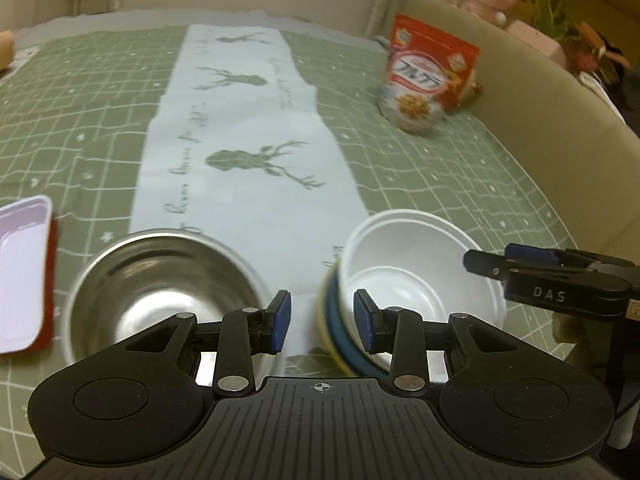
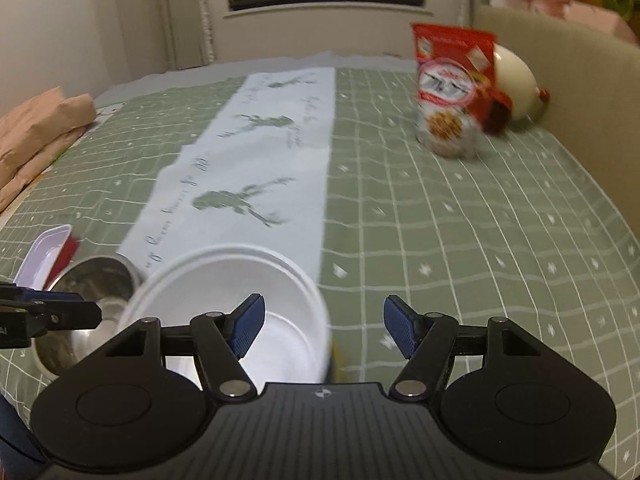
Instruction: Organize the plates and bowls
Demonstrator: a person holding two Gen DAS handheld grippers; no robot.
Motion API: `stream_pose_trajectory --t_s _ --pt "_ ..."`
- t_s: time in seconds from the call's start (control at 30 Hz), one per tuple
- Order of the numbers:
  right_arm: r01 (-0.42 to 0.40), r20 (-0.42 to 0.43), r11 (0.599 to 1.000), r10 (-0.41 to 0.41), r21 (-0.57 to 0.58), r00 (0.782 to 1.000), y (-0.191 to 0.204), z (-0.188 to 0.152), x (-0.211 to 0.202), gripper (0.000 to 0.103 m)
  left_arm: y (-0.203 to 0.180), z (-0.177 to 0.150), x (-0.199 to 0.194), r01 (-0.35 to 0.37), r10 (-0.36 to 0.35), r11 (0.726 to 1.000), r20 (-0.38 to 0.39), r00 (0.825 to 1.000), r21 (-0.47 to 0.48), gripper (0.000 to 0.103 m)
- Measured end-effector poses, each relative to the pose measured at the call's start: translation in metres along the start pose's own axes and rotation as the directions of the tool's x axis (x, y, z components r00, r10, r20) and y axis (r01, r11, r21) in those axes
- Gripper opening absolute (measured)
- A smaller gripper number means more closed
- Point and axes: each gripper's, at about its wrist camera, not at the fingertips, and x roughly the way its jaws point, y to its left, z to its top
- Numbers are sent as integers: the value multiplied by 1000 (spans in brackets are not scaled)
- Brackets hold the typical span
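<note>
Bowls crowd the near edge of the green-checked desk point(image 1: 460, 168): a round white plastic bowl point(image 1: 420, 264) nested on a blue and yellow stack point(image 1: 334, 332), with a shiny stainless steel bowl point(image 1: 160, 288) just beside it. I hold my left tongs point(image 1: 322, 320) apart and empty, over the gap between the two. My right tongs point(image 2: 324, 330) gape too, gripping nothing, at the white bowl's right rim. My judgement: to nest cleanly, pinch one rim squarely, lift level, and keep clear of the red-and-white rectangular tray point(image 1: 24, 272) and red cereal bag point(image 1: 428, 76).
</note>
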Motion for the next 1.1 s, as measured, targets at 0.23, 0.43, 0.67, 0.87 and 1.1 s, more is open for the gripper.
stream_pose_trajectory --t_s 0.23,0.43,0.67,0.87,1.1 --pt "-25 -22 999 26 39 999 -22 -20 9 67 -16 6 17 -8 9 1000 -33 999 14 38" --pt "-43 -52 997 46 62 998 -31 -28 21 67 -22 9 23 -5 6 1000 -55 998 13 38" --pt "-57 -63 995 62 87 996 -36 -33 25 67 -18 13 20 24 -25 999 -60 998 -21 38" --pt "-104 -47 992 107 77 993 -26 -31 15 67 -12 25 -1 63 -63 996 7 998 -62 38" --pt "-174 -42 983 177 61 983 -9 -29 6 67 -13 19 12 49 -52 997 -44 998 -54 38"
